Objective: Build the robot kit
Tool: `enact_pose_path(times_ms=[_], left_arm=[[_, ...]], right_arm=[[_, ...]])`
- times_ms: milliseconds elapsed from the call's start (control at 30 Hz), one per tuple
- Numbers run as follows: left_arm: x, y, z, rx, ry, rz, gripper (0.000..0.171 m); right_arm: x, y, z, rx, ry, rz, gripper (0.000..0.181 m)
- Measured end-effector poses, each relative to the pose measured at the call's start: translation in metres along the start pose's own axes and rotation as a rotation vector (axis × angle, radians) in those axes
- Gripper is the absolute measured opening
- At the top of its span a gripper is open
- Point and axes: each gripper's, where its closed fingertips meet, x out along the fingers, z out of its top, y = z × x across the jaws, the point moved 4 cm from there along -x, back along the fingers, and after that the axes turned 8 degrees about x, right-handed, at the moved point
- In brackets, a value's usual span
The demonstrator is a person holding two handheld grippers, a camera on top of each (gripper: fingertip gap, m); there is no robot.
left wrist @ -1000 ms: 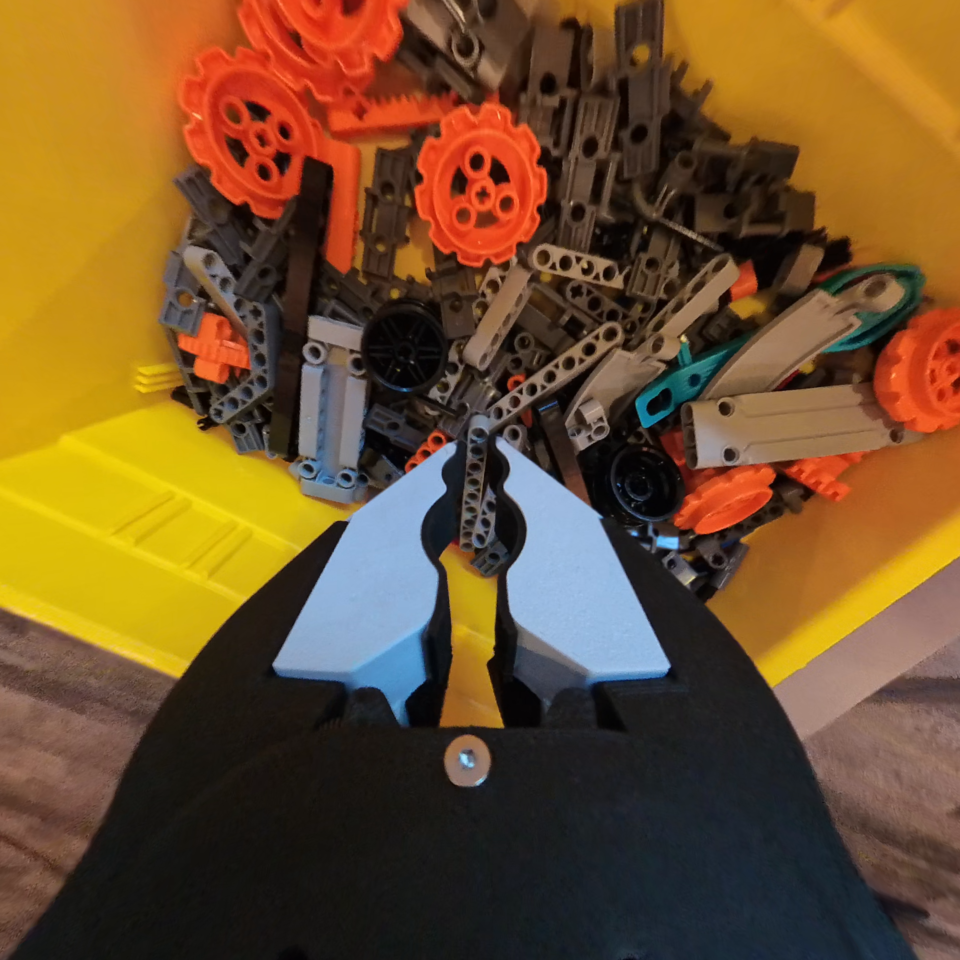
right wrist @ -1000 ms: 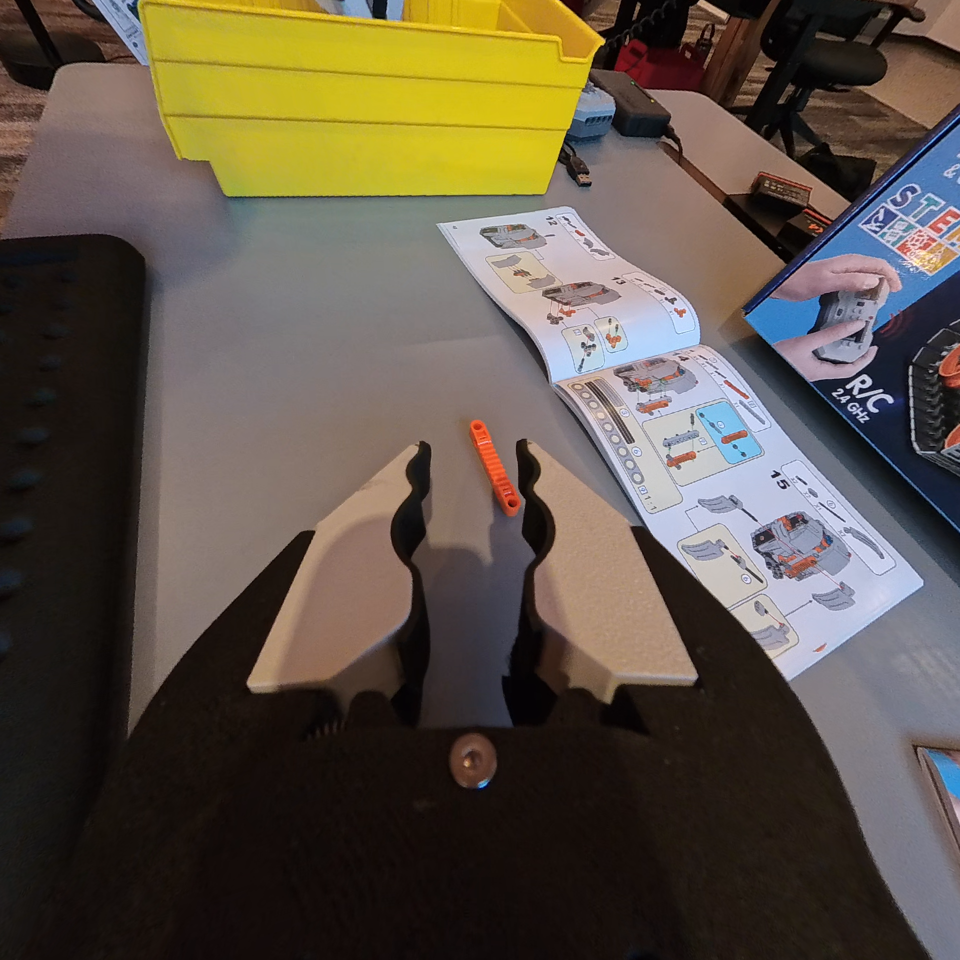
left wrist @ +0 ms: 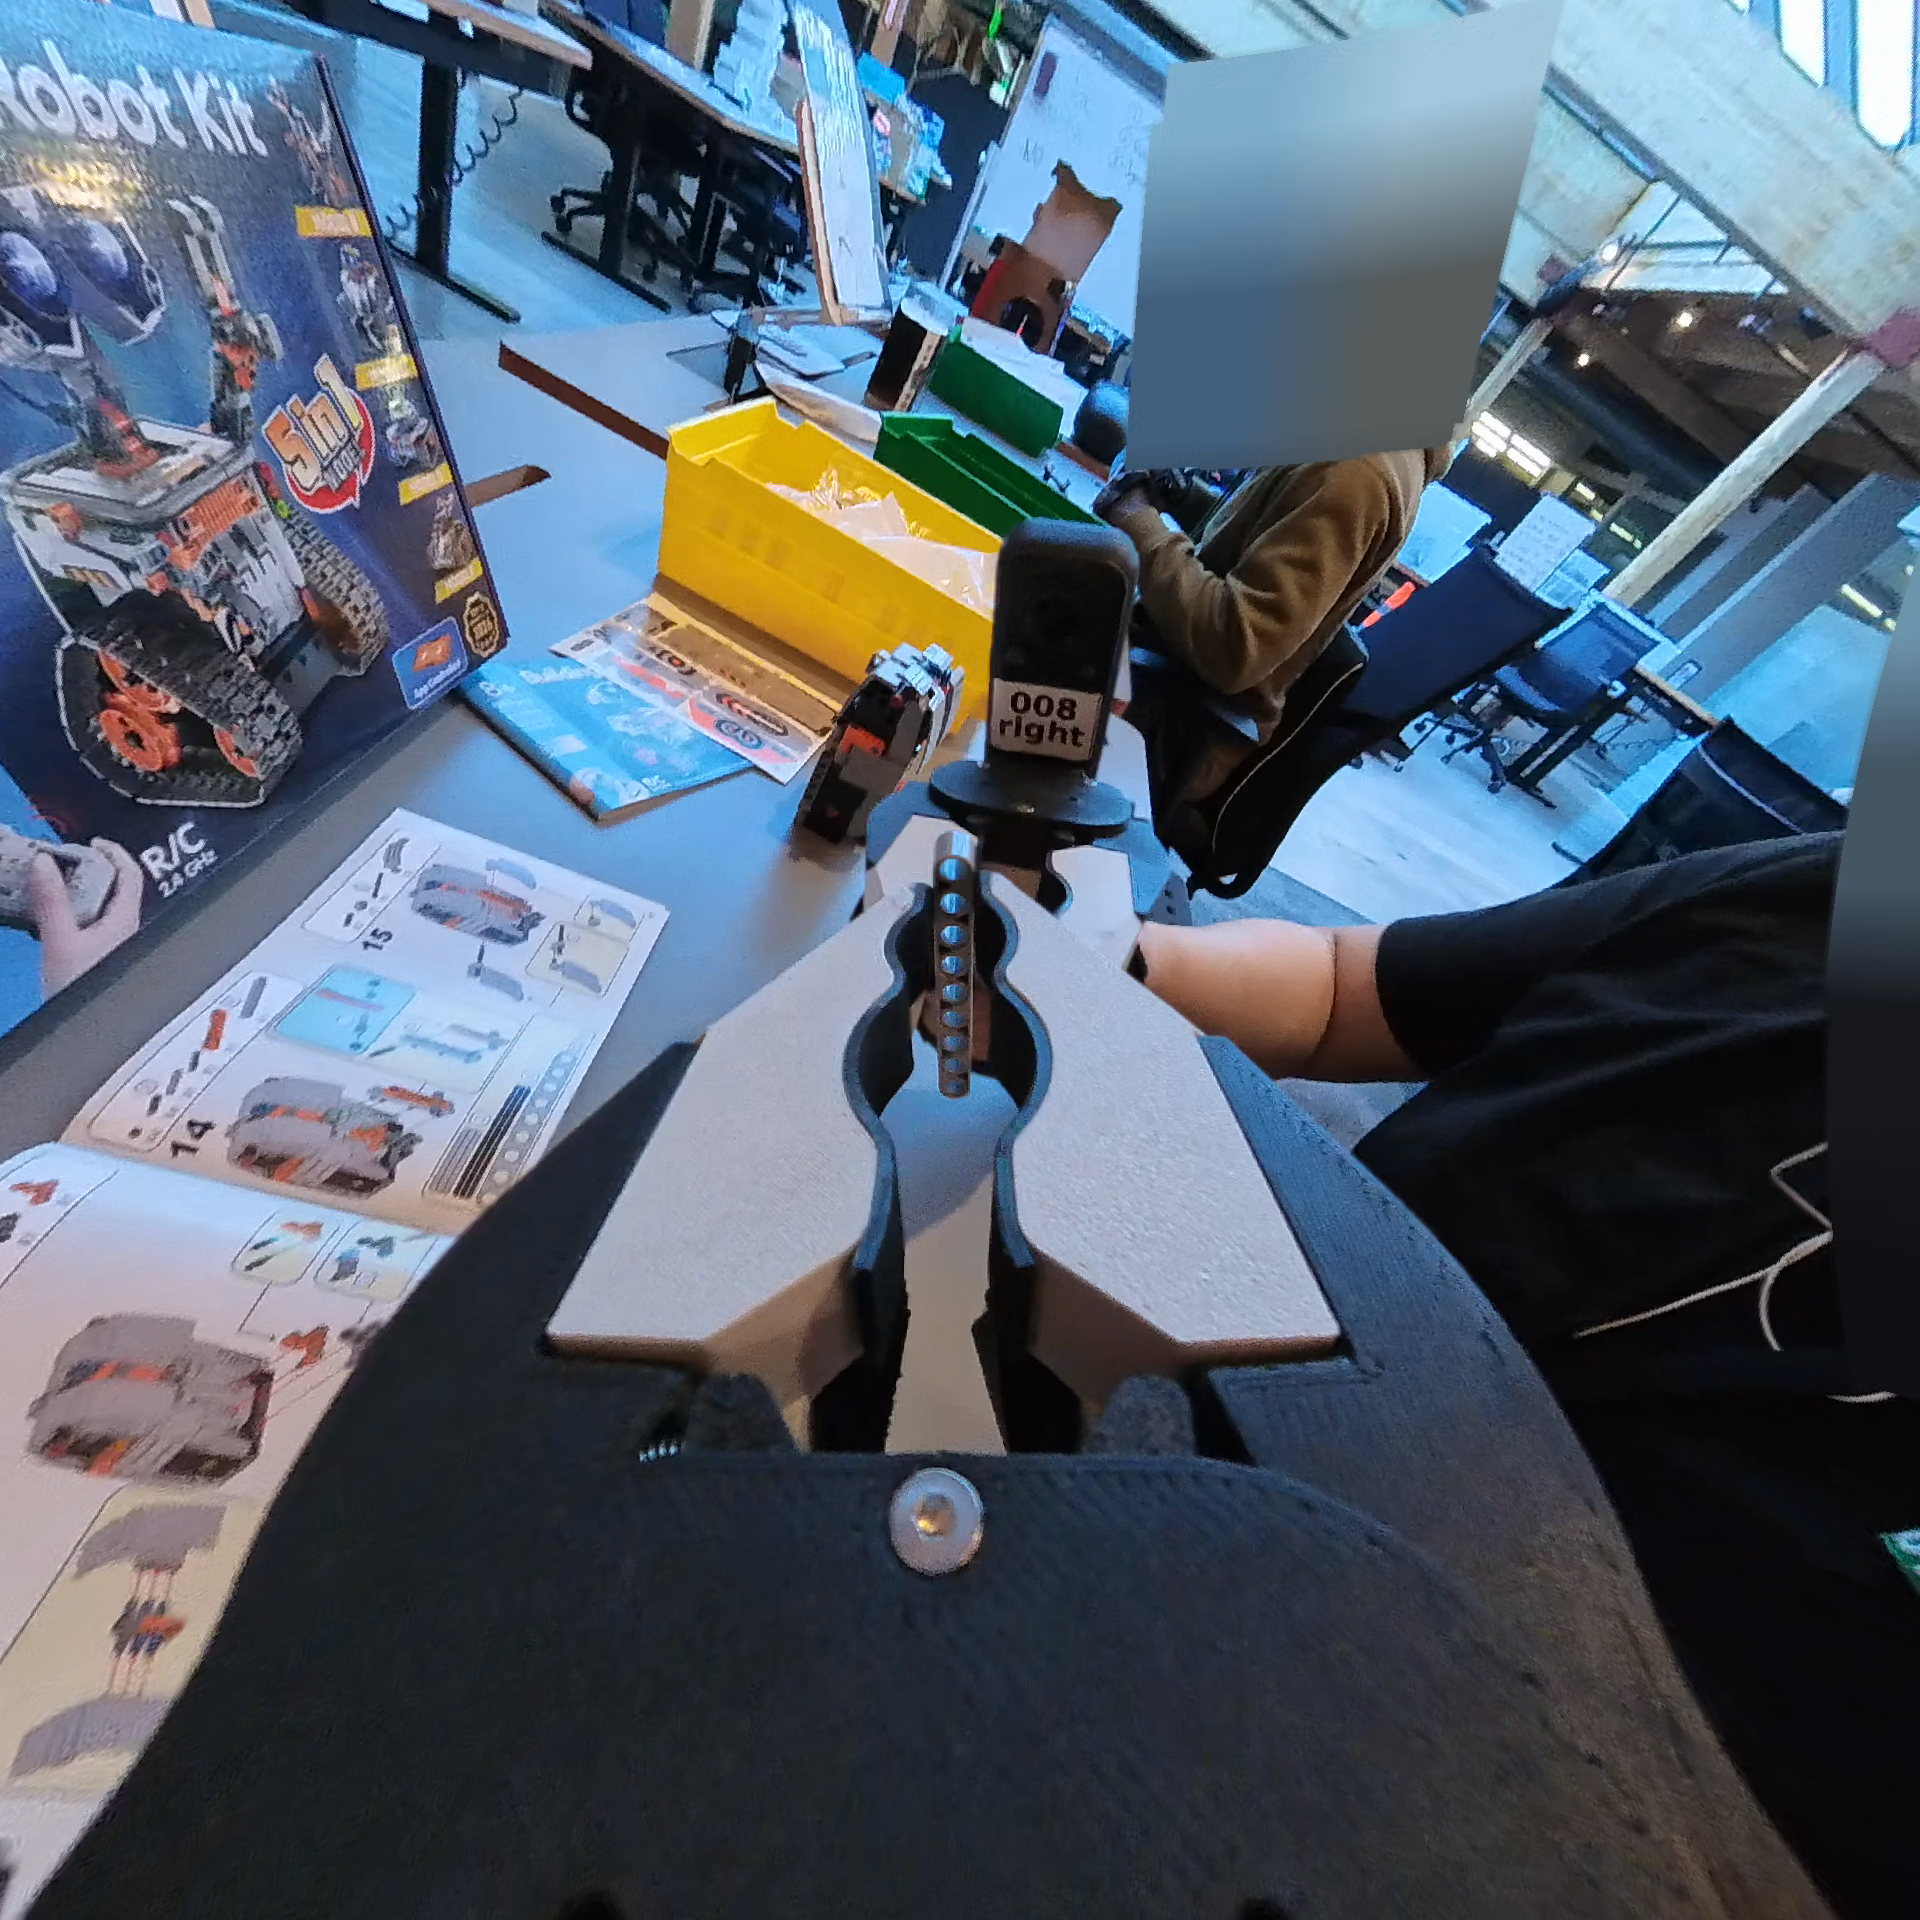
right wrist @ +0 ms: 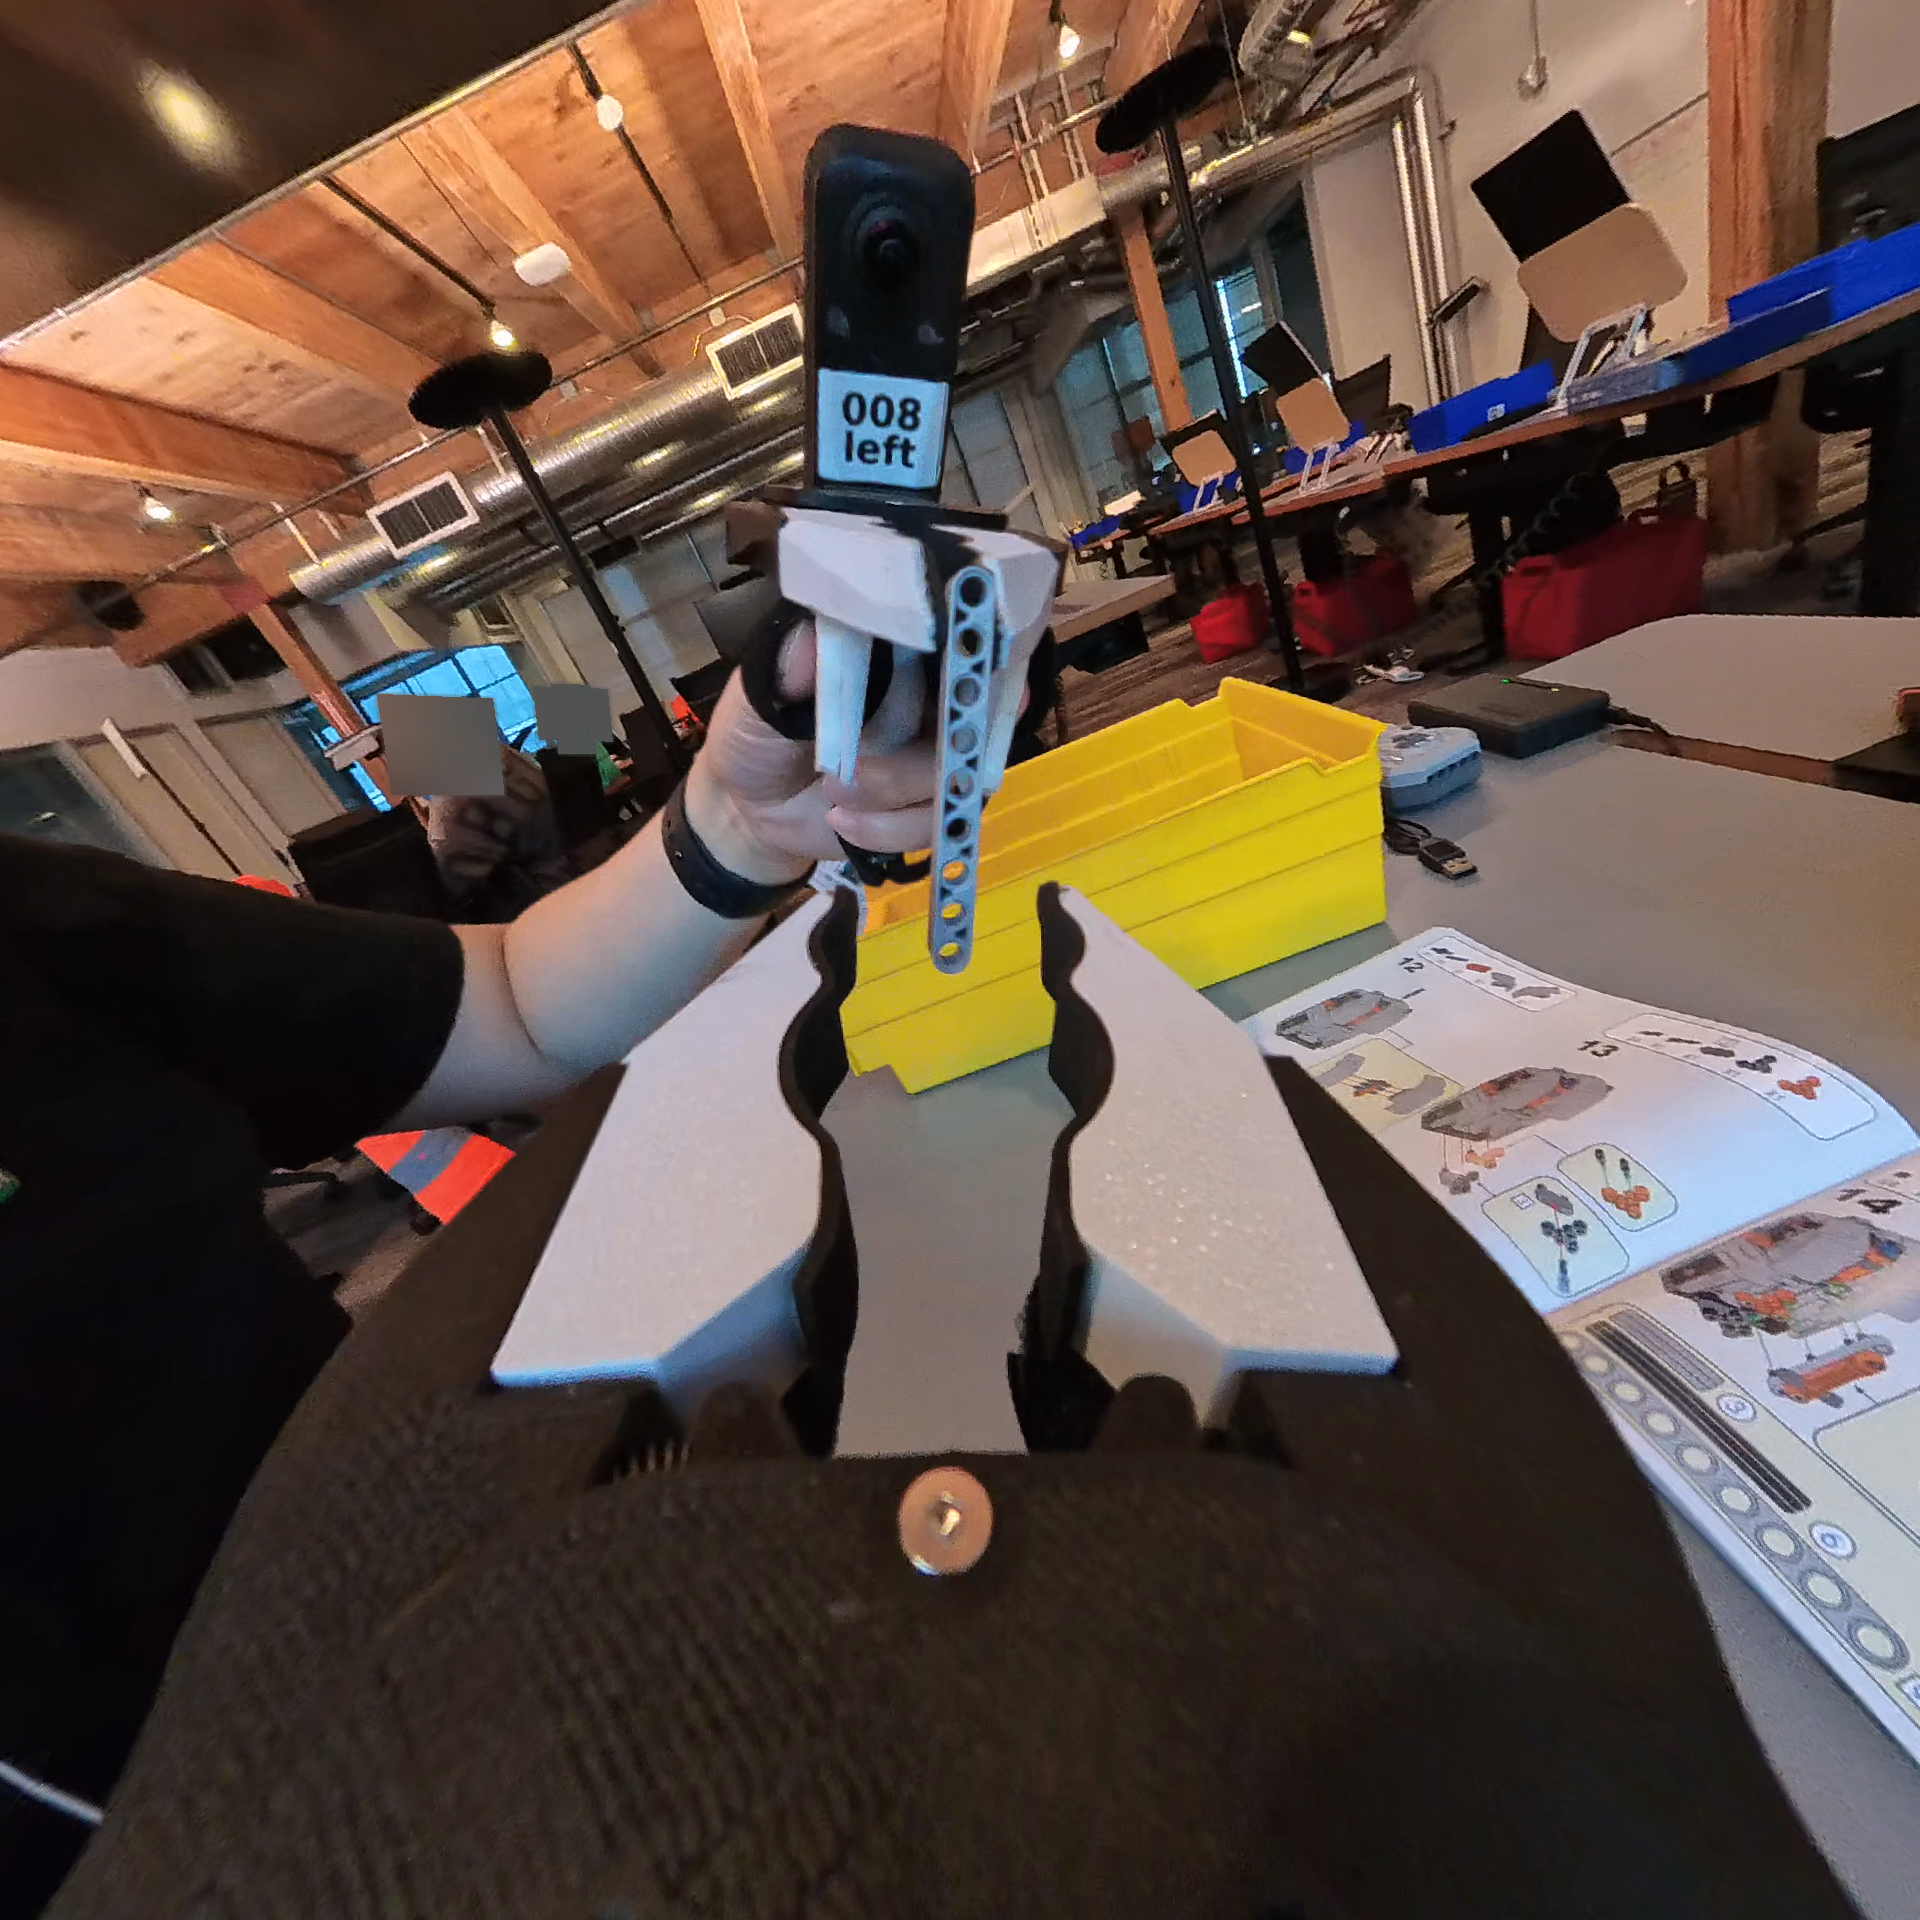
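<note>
**While a grey beam was gripped aloft, an empty gripper was faced toward it**

Where the right gripper [right wrist: 945,904] was seen closest in its own view, its jaws were spread apart and nothing was held between them. The lower end of a long grey perforated beam [right wrist: 961,769] was framed in the gap at its fingertips. Whether the beam was truly between the tips or just beyond them could not be told.

The beam was clamped near its upper end by the left gripper [left wrist: 951,904], whose jaws were closed on it. It was carried above the tabletop [right wrist: 1662,883], hanging roughly upright with a slight tilt, and the two grippers were pointed at one another. The left gripper was grasped by a hand [right wrist: 790,779].

Below and to the side, an open instruction booklet [right wrist: 1558,1143] was spread flat on the tabletop, near its nearer edge. Behind the beam, a yellow bin [right wrist: 1195,831] was set farther in on the tabletop. In the left wrist view, a small black-and-orange assembly [left wrist: 883,727] was stood just beyond the grippers. A large printed kit box [left wrist: 208,416] was propped upright past the booklet, and a second yellow bin [left wrist: 810,561] with clear bags in it was placed toward the far edge.
</note>
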Motion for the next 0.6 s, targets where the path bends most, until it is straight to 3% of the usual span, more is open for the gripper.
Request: enact_pose_path(times_ms=[67, 133, 233, 333, 400, 533, 600], left_arm=[[0.006, -0.002, 0.000, -0.010, -0.032, -0.020, 0.003], [0.011, -0.002, -0.003, -0.015, -0.063, -0.028, 0.003], [0.015, -0.003, -0.013, -0.007, -0.085, -0.035, 0.004], [0.017, -0.001, -0.032, 0.027, -0.041, -0.003, 0.029], [0.019, 0.005, -0.049, 0.127, 0.023, 0.093, 0.038], [0.036, 0.013, -0.082, 0.487, 0.223, 0.314, 0.040], [0.048, 0.017, -0.092, 0.634, 0.308, 0.383, 0.028]], right_arm=[[-0.003, 0.002, -0.002, -0.024, 0.009, -0.010, 0.027], [-0.007, 0.001, -0.005, -0.061, 0.013, -0.043, 0.007], [-0.017, -0.004, -0.010, -0.067, 0.047, -0.074, 0.005], [-0.034, -0.018, -0.018, -0.164, 0.184, -0.163, 0.006], [-0.051, -0.033, -0.020, -0.364, 0.298, -0.308, 0.006], [-0.072, -0.052, -0.032, -0.732, 0.559, -0.501, 0.006], [-0.076, -0.059, -0.039, -0.803, 0.627, -0.546, 0.006]])
